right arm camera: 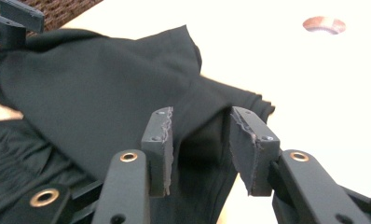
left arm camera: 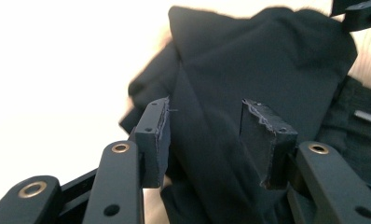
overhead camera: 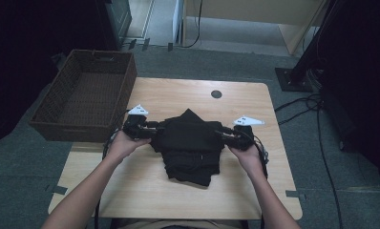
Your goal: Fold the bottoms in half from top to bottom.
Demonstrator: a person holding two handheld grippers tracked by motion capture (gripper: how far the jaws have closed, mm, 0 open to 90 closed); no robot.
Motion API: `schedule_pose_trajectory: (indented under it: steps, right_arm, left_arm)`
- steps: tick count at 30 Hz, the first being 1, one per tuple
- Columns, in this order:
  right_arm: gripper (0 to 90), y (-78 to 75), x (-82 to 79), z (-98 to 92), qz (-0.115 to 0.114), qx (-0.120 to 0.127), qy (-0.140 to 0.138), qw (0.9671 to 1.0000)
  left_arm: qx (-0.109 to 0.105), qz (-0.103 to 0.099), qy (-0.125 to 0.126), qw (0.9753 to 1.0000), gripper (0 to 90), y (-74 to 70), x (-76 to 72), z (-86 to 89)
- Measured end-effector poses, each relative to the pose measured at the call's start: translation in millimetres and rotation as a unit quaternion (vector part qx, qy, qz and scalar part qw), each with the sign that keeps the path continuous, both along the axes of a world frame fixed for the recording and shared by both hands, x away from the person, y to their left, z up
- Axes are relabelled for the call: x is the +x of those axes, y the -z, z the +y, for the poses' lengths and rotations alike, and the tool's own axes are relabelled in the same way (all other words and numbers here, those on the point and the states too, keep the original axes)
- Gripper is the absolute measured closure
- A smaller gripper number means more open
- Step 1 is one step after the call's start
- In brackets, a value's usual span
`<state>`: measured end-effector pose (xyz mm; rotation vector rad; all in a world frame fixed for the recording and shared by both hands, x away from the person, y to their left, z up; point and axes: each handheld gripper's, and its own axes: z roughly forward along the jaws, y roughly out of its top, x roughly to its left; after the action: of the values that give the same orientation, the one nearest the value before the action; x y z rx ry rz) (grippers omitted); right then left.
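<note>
The person is working both grippers in at the sides of a black garment (overhead camera: 190,143) bunched in the middle of the wooden table (overhead camera: 178,93); the left gripper (left arm camera: 207,135) and right gripper (right arm camera: 200,144) are each standing open with cloth between the jaws. To my eye, each should be biting a full fold before lifting. It is looking dark, soft and loosely folded.

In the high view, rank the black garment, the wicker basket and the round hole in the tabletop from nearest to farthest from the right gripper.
From the right gripper:
1. Black garment, right at its jaws, mid-table.
2. Round hole, farther back on the table.
3. Wicker basket, off the table's far left corner.
</note>
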<state>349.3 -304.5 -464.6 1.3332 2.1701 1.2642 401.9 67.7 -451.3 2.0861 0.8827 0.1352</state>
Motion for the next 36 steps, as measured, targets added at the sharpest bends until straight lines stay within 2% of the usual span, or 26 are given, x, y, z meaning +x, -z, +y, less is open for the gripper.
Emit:
schedule_pose_trajectory:
  steps: [4, 9, 11, 12, 15, 16, 19, 20, 24, 26, 28, 31, 36]
  right_arm:
    - [56.1, 0.8, 21.5, 3.9, 0.009, 0.000, -0.010, 0.9999]
    - [53.7, 7.4, 40.8, 13.5, 0.019, 0.011, -0.017, 0.9996]
    - [54.3, 10.9, 42.3, 17.9, 0.026, 0.009, -0.021, 0.9994]
    - [54.3, 13.5, 42.6, 20.2, 0.030, 0.004, -0.026, 0.9992]
    - [59.5, 21.1, 41.1, 25.0, 0.037, -0.013, -0.034, 0.9987]
    - [62.5, 22.7, 40.0, 25.4, 0.041, -0.012, -0.035, 0.9985]
    - [68.8, 25.3, 38.9, 24.6, 0.078, 0.007, -0.037, 0.9962]
    - [70.0, 27.2, 38.0, 24.7, 0.080, 0.007, -0.038, 0.9960]
    - [78.1, 36.5, 34.4, 28.4, 0.080, -0.008, -0.037, 0.9961]
    - [80.6, 41.7, 32.5, 32.1, 0.082, -0.013, -0.034, 0.9959]
    - [81.4, 45.5, 31.8, 33.7, 0.070, -0.012, -0.031, 0.9970]
    - [81.8, 47.5, 34.4, 34.8, 0.062, -0.008, -0.023, 0.9977]
    - [81.8, 47.7, 51.7, 36.8, 0.056, -0.011, -0.013, 0.9983]
  left_arm:
    - [-0.011, -0.003, -0.002, 0.9999, 50.8, -4.3, 16.4, -3.7]
    - [-0.003, 0.016, 0.002, 0.9999, 50.8, 11.9, 29.2, -12.9]
    - [0.009, 0.028, 0.013, 0.9995, 51.0, 19.1, 30.1, -17.2]
    - [0.017, 0.028, 0.017, 0.9993, 51.0, 21.6, 29.9, -19.1]
    - [0.019, 0.025, 0.014, 0.9994, 55.2, 27.3, 27.2, -22.2]
    - [0.021, 0.026, 0.017, 0.9993, 57.9, 28.6, 26.7, -22.3]
    - [0.022, 0.025, 0.025, 0.9991, 67.9, 32.4, 23.1, -21.9]
    - [0.021, 0.026, 0.028, 0.9990, 70.8, 33.7, 22.0, -22.0]
    - [0.042, 0.029, 0.049, 0.9975, 78.8, 40.6, 18.5, -27.2]
    - [0.042, 0.025, 0.045, 0.9978, 80.2, 44.6, 17.6, -29.4]
    - [0.038, 0.025, 0.041, 0.9982, 81.3, 48.3, 19.1, -29.8]
    - [0.026, 0.017, 0.026, 0.9992, 82.0, 51.8, 23.8, -30.0]
    - [0.027, 0.002, 0.005, 0.9996, 82.2, 53.1, 38.8, -30.1]
